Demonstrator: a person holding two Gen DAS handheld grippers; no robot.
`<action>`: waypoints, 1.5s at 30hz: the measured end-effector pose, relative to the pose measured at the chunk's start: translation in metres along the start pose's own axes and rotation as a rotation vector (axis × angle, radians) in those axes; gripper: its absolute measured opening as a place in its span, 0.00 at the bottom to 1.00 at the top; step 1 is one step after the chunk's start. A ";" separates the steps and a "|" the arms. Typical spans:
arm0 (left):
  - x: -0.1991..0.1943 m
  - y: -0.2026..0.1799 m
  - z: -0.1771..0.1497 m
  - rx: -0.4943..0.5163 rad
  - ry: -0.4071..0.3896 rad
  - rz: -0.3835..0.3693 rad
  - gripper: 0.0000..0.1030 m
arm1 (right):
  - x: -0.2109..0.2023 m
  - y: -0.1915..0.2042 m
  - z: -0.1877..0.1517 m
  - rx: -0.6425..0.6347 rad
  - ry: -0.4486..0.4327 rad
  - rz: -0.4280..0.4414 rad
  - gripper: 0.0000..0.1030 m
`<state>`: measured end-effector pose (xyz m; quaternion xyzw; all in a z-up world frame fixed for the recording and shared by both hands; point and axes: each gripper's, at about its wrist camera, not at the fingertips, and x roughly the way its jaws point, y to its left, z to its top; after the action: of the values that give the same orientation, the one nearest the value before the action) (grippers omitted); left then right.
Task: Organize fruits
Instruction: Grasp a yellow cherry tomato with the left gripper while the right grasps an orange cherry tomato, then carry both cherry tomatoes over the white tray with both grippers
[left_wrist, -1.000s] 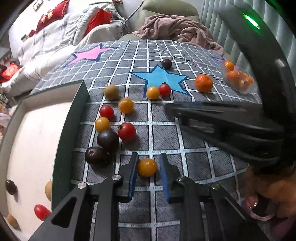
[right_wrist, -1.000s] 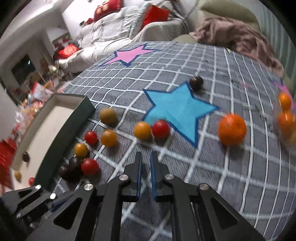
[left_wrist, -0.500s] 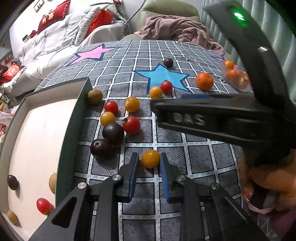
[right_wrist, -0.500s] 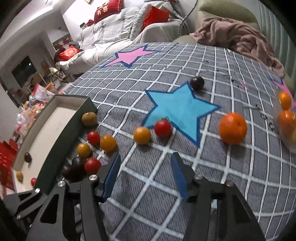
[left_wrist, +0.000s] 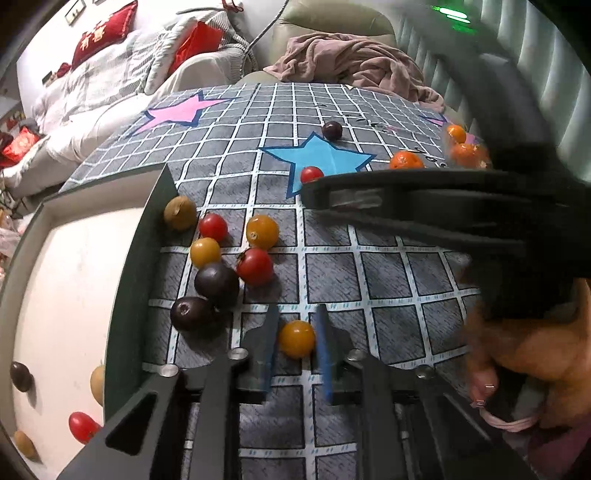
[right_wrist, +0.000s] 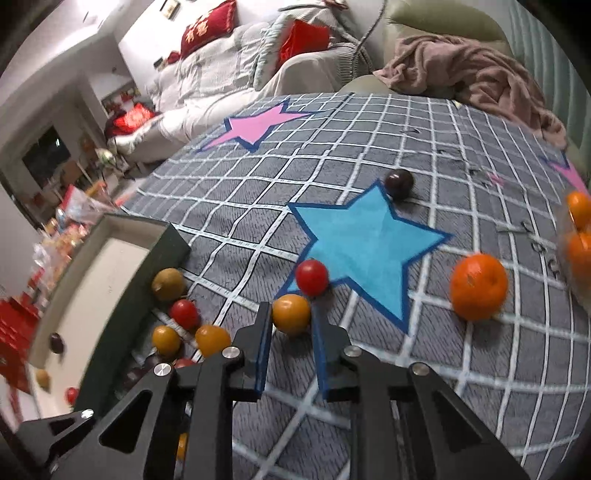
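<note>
Left gripper (left_wrist: 296, 343): reaching low over the cloth, jaws parted, blue pads (left_wrist: 322, 343) flanking a small gap, not pressing together
Right gripper (right_wrist: 290, 332): stretching forward at a shallow tilt, jaws standing apart, blue pads (right_wrist: 264, 343) facing each other
Right gripper body: crossing the left wrist view as a dark bar
Right hand (left_wrist: 528, 354): gripping the handle, blurred, at the right edge

cloth (right_wrist: 369, 369): matt woven, printed grid | tomatoes (left_wrist: 255, 266): glossy, smooth | tray (left_wrist: 129, 295): matt wall
</note>
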<state>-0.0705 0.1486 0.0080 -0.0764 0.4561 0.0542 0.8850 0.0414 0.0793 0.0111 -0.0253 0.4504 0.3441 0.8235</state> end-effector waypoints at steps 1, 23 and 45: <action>-0.001 0.001 0.000 -0.004 0.002 -0.006 0.18 | -0.006 -0.003 -0.003 0.009 -0.002 0.002 0.22; -0.033 -0.001 -0.048 0.035 0.019 0.006 0.18 | -0.085 -0.007 -0.100 0.121 0.008 0.026 0.22; -0.091 0.017 -0.067 -0.006 -0.050 -0.076 0.18 | -0.124 0.029 -0.116 0.097 -0.002 -0.006 0.22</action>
<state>-0.1796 0.1510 0.0429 -0.0950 0.4304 0.0237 0.8973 -0.1035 -0.0066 0.0443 0.0135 0.4658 0.3194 0.8251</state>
